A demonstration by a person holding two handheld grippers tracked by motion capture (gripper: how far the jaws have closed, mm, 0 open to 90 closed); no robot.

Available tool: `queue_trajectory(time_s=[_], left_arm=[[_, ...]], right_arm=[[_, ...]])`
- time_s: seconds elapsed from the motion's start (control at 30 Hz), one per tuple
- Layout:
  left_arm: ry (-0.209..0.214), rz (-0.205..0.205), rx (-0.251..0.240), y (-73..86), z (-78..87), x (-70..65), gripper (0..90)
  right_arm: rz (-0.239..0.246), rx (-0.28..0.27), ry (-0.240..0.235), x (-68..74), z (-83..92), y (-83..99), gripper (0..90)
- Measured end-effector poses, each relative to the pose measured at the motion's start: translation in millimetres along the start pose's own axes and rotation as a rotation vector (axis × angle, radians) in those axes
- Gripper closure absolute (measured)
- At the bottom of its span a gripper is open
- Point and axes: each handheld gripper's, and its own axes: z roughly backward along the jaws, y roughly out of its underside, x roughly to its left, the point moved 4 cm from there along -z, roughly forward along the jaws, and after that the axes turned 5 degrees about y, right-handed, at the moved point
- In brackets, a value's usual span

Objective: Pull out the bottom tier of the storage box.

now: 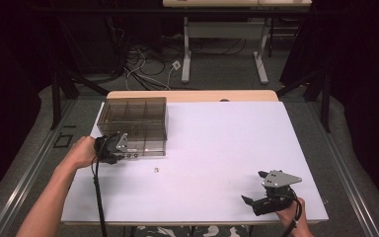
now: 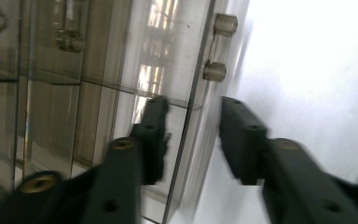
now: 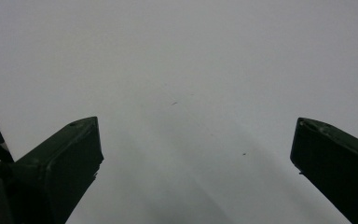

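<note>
A white-topped table (image 1: 217, 148) bears a smoky clear compartment box (image 1: 134, 118) at its far left. A tiny pale object (image 1: 156, 170) lies just in front of the box.

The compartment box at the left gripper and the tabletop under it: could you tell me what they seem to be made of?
The compartment box looks like smoke-tinted clear plastic, probably acrylic: its dividers show through the glossy walls, which reflect light. The tabletop is a matte white sheet, perhaps laminate or paper, without glare, over a light wood-look board showing along the far edge.

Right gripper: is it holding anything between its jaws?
No, the right gripper has its jaws wide apart with bare white table between them.
</note>
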Motion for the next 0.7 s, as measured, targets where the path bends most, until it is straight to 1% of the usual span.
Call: queue_trajectory(time_s=[0.03, 0.07, 0.1, 0.17, 0.2, 0.23, 0.33, 0.37, 0.43, 0.47, 0.5, 0.57, 0.6, 0.67, 0.7], left_arm=[[0.002, 0.016, -0.01, -0.5, 1.0, -0.8, 55.1], [-0.013, 0.041, -0.007, -1.2, 2.0, -1.3, 49.6], [-0.014, 0.063, -0.011, -1.7, 2.5, -2.5, 46.0], [-0.004, 0.091, -0.044, -2.5, 4.5, -4.9, 40.6], [-0.006, 0.111, -0.049, -2.6, 5.2, -5.8, 38.7], [-0.004, 0.118, -0.054, -2.7, 5.6, -6.3, 36.0], [-0.008, 0.16, -0.076, -2.1, 7.1, -9.0, 28.6], [-0.013, 0.166, -0.08, -1.9, 7.6, -9.7, 25.9], [-0.019, 0.193, -0.09, -1.0, 8.1, -11.0, 22.3], [-0.021, 0.195, -0.091, -0.6, 8.6, -11.4, 20.3], [-0.024, 0.212, -0.095, -0.3, 8.8, -12.8, 19.5], [-0.032, 0.234, -0.117, 0.1, 8.8, -14.5, 17.2], [-0.032, 0.248, -0.125, 0.3, 8.6, -15.4, 16.7], [-0.032, 0.262, -0.13, 0.7, 7.5, -17.6, 16.5], [-0.041, 0.271, -0.14, 0.9, 6.2, -18.8, 16.4]], right_arm=[[-0.001, 0.0, -0.001, 0.0, -0.1, 0.0, 1.2], [-0.001, 0.0, -0.001, 0.1, -0.1, 0.0, 1.2], [-0.001, 0.0, -0.001, 0.1, -0.1, 0.0, 1.2], [0.0, -0.001, 0.0, 0.1, 0.0, -0.1, 1.2], [0.001, -0.001, -0.001, 0.1, 0.0, -0.2, 1.2], [0.001, -0.002, 0.0, 0.2, 0.0, -0.2, 1.2], [-0.003, 0.001, 0.001, 0.5, 0.2, -0.1, 1.2], [0.001, -0.001, 0.002, 0.3, 0.2, -0.2, 1.2], [0.004, -0.003, -0.002, 0.1, -0.1, -0.3, 1.2], [0.001, 0.0, 0.001, 0.2, 0.2, -0.2, 1.2], [0.001, 0.0, 0.001, 0.2, 0.2, -0.2, 1.2], [0.002, -0.001, 0.0, 0.2, 0.2, -0.2, 1.2], [0.004, -0.004, 0.0, 0.1, -0.1, -0.4, 1.2], [0.004, -0.005, -0.002, 0.1, -0.2, -0.4, 1.2], [0.002, -0.004, -0.002, 0.5, -0.1, -0.4, 1.2]])
